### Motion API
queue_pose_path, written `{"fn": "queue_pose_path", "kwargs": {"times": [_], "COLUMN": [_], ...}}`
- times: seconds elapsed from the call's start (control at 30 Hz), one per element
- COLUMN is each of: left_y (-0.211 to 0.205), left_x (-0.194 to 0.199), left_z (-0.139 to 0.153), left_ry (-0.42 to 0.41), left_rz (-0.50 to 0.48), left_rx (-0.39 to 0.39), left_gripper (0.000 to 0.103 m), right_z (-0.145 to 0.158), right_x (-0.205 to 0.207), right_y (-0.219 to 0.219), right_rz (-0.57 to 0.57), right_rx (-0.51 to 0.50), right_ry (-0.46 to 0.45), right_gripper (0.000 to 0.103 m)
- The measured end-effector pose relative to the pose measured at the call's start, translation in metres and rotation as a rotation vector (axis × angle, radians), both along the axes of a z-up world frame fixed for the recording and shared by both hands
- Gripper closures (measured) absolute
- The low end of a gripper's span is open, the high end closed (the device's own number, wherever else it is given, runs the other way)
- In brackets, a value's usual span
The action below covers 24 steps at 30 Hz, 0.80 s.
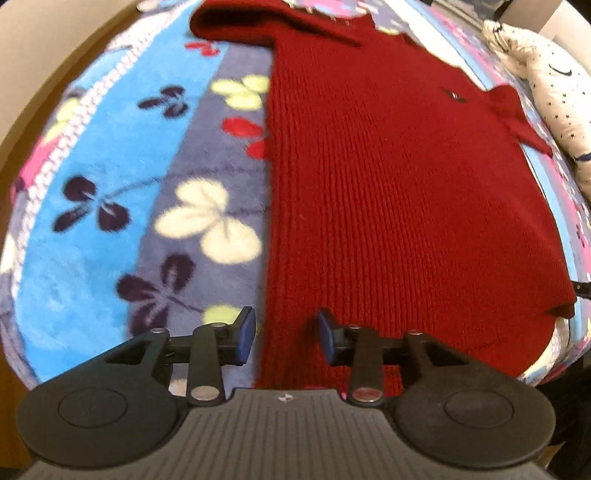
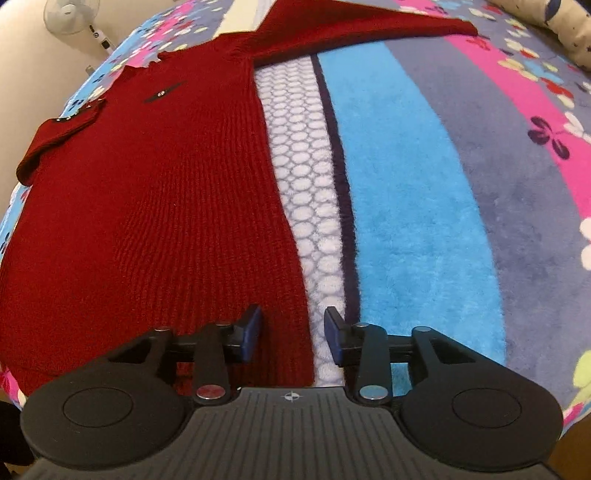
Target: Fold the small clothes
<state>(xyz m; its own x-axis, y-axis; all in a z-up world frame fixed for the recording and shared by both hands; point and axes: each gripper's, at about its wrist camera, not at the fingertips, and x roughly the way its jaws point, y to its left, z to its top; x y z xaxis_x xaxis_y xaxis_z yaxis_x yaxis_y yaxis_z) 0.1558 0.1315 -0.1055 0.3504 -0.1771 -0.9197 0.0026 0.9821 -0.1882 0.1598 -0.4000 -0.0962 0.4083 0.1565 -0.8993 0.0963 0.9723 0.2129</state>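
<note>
A dark red knit sweater lies flat on a flowered fleece blanket, one sleeve stretched out at the top in each view. My left gripper is open above the sweater's left side edge near the hem, one pad over the blanket and one over the knit, nothing pinched. In the right wrist view the same sweater fills the left half. My right gripper is open astride its right side edge near the hem, with the knit's edge below the gap and no cloth gripped.
The blanket covers a bed with blue, grey and pink stripes. A white dotted pillow lies at the far right of the left view. A standing fan shows beyond the bed's upper left corner.
</note>
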Motion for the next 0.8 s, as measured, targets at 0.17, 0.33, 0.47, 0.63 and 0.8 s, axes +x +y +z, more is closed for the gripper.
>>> {"fn": "queue_pose_path", "kwargs": {"times": [0.17, 0.33, 0.47, 0.63, 0.8], "left_y": [-0.017, -0.017, 0.000, -0.001, -0.009], "left_x": [-0.002, -0.024, -0.048, -0.033, -0.028], "left_z": [0.005, 0.041, 0.071, 0.049, 0.054], "left_ry": [-0.038, -0.206, -0.343, -0.187, -0.264], "left_rz": [-0.084, -0.113, -0.072, -0.040, -0.011], "left_rx": [0.078, 0.000, -0.105, 0.010, 0.126], "left_gripper": [0.092, 0.096, 0.096, 0.095, 0.094], "right_z": [0.001, 0.039, 0.072, 0.047, 0.051], "right_x": [-0.003, -0.024, -0.049, -0.041, -0.038], "right_y": [0.007, -0.032, -0.043, -0.036, 0.003], "right_rz": [0.050, -0.124, -0.162, -0.143, -0.071], "right_rx": [0.027, 0.143, 0.134, 0.099, -0.196], "right_ry": [-0.036, -0.217, -0.372, -0.177, -0.218], "right_gripper": [0.092, 0.095, 0.098, 0.098, 0.096]}}
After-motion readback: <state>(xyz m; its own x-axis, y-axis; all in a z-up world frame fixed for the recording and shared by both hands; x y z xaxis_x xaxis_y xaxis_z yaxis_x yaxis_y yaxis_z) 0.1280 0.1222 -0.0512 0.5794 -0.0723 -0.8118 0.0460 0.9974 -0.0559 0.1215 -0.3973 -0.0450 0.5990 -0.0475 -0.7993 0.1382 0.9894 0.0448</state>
